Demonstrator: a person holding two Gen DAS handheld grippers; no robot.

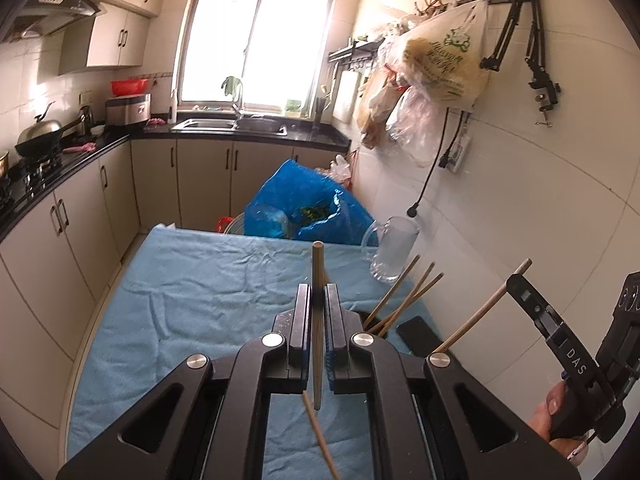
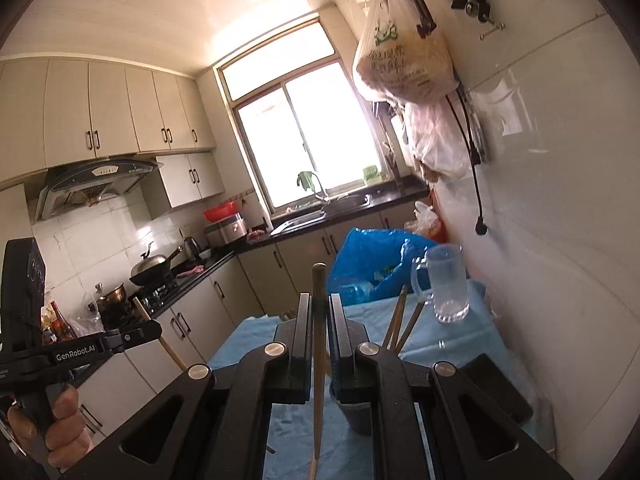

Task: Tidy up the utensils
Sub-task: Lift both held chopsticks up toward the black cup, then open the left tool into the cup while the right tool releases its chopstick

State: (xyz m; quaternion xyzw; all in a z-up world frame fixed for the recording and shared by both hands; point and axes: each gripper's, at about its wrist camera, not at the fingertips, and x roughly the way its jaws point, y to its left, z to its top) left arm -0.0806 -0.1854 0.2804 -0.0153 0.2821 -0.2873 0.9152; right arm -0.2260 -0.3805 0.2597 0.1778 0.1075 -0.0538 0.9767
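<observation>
On the left, the blue cloth [image 1: 180, 300] covers the table, with only a loose chopstick [image 1: 320, 440] lying low on it beneath the left gripper [image 1: 318, 300]. That gripper's jaws are closed on a wooden chopstick [image 1: 317, 264], held upright with its blunt end poking above the fingertips. Just right of it stands a dark cup [image 1: 374, 326] with three chopsticks [image 1: 408, 296] leaning out of it, and behind that a glass mug [image 1: 394, 248] near the wall. A dark flat phone-like object [image 1: 418, 334] lies beside the cup. Furthest right, the right gripper [image 2: 320, 308] is likewise clamped on its own chopstick [image 2: 319, 280], gripped partway along the shaft, tip pointing down toward the cloth.

Judging by looks, these sticks are light, stiff and smooth, so they probably pivot or slide in the jaws if held near one end. A hold near the middle, as both have now, seems best for steering a tip into the cup. The cup's mouth is narrow and already crowded, and the leaning sticks could be knocked; the glass mug close by is the fragile thing to avoid.
</observation>
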